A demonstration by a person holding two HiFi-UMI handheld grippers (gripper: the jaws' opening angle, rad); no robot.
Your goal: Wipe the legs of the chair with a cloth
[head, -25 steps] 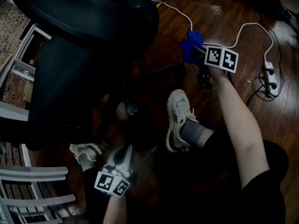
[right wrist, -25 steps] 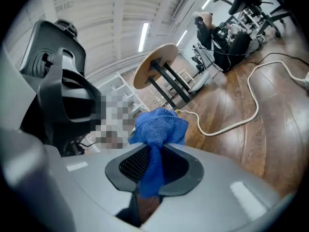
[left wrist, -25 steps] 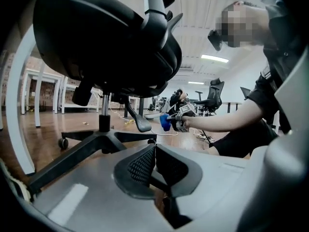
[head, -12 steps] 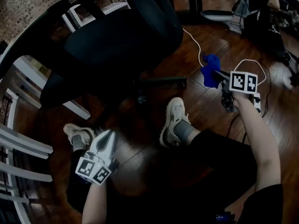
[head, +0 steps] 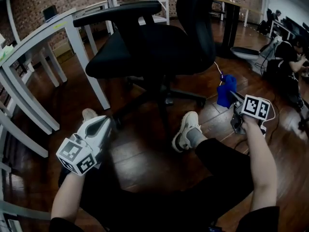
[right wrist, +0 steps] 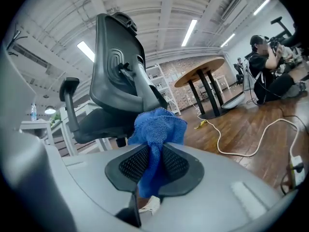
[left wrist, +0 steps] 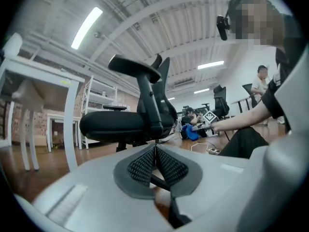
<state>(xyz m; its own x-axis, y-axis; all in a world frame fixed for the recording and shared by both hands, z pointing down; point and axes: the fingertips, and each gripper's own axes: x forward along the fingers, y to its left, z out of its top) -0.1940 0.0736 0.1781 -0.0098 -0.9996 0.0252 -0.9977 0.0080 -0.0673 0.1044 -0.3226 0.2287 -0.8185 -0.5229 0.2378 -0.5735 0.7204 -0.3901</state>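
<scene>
While the right tool (right wrist: pixel 154 152) grips the blue cloth (right wrist: pixel 157 126), the left tool (left wrist: pixel 155 152) is clenched empty.

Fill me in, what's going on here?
A person sits on the floor by a black chair, a gripper in each hand. The right gripper is shut on a blue cloth, held just off the end of a chair leg, apparently not touching it. The left gripper is shut and empty, low at the chair's other side.

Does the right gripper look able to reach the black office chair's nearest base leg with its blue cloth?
Probably yes: only floor between the right gripper, clamping the blue cloth, and that leg.
</scene>
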